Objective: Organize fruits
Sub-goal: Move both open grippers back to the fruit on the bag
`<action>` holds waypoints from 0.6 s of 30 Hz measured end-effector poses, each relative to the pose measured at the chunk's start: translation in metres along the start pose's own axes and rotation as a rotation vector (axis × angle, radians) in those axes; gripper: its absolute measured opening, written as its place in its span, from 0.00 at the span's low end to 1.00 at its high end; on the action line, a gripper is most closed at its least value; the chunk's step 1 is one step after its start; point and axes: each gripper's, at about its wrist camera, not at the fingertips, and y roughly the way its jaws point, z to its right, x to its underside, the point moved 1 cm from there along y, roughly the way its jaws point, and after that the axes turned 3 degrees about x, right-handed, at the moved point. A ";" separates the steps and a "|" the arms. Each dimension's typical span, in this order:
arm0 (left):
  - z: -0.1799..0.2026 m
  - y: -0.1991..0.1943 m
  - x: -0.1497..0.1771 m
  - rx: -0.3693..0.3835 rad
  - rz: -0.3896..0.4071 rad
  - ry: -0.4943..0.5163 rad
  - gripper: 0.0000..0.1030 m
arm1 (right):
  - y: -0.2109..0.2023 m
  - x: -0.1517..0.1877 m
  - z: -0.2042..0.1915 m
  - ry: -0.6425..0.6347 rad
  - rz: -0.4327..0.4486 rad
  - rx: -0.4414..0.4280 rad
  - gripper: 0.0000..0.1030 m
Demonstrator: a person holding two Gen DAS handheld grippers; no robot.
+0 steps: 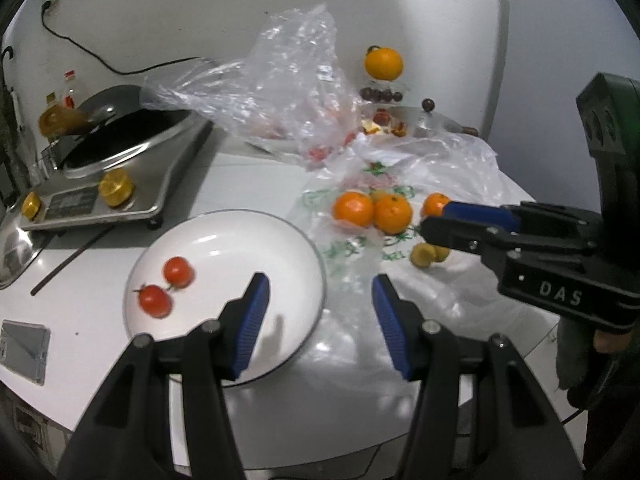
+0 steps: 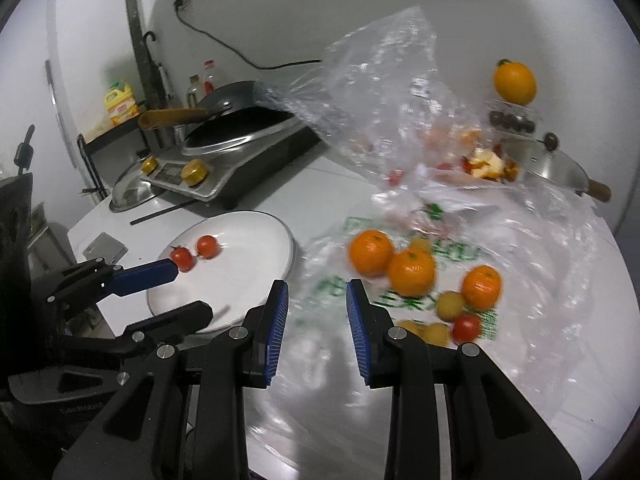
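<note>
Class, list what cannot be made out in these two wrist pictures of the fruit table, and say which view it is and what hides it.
- Contents of the upright clear bag: both views, crumpled film hides the reddish pieces inside.
- Small yellow fruits: right wrist view, motion blur; kind unclear.
- Food scraps in the pan: both views, too small and blurred.
- Yellow fruits in left wrist view: partly behind the right claw.
- Stove control panel: lettering unreadable, too small.

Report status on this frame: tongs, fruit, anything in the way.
Left tongs open, empty, over white plate edge. Right tongs open, empty, short of oranges. Two tomatoes plated. Loose plastic bag lies under the remaining fruit.
</note>
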 end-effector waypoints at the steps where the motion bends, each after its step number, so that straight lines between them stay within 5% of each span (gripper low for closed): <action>1: 0.004 0.002 -0.001 0.003 -0.003 0.005 0.53 | -0.002 0.002 0.005 0.006 0.000 0.004 0.31; 18: 0.059 0.046 -0.006 0.048 -0.069 0.065 0.53 | -0.010 0.022 0.070 0.051 -0.030 0.069 0.31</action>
